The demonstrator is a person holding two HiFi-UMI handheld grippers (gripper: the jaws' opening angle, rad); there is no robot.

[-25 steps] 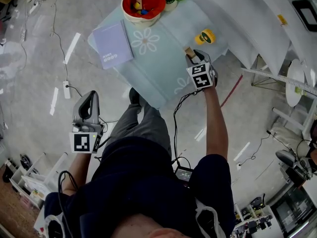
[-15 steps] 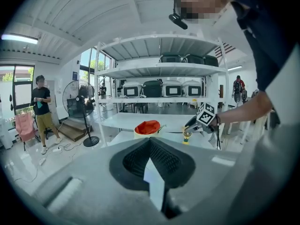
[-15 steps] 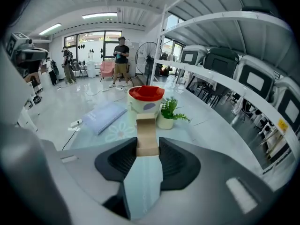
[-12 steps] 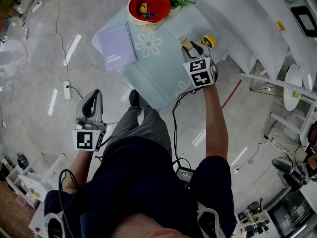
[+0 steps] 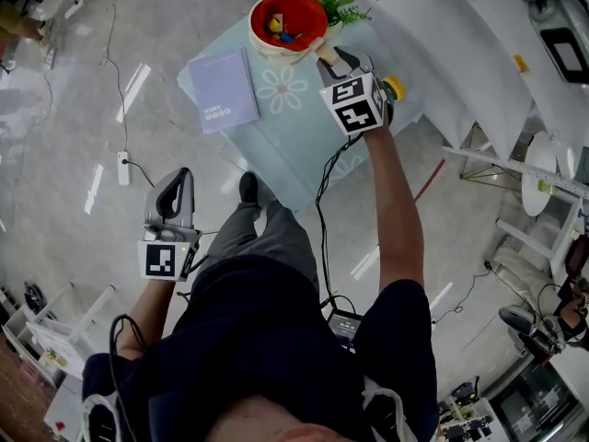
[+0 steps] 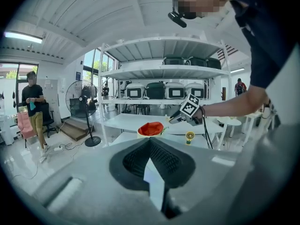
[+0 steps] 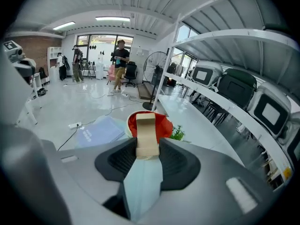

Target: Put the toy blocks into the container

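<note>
One toy block (image 7: pixel 146 134), tan, wood-like, oblong with a notched face. Clamped at its lower end between the pads of the right gripper (image 5: pixel 333 61), upper part standing clear of the jaws. Held off the table (image 5: pixel 285 136), just beside the rim of the container (image 5: pixel 265 44), not yet over its mouth. Several coloured blocks (image 5: pixel 276 26) already inside that red-lined bowl.

Handling, as a judgement: light, stiff, not fragile; smooth flat sides, so liable to pivot or slide under a short end grip. Best taken across two parallel flat faces near mid-length; present hold low but seemingly square. Release best made low over the bowl, to spare a bounce off the rim.

Left gripper (image 5: pixel 173 184): pads pressed together on nothing, low at the person's side, well apart from the table.
</note>
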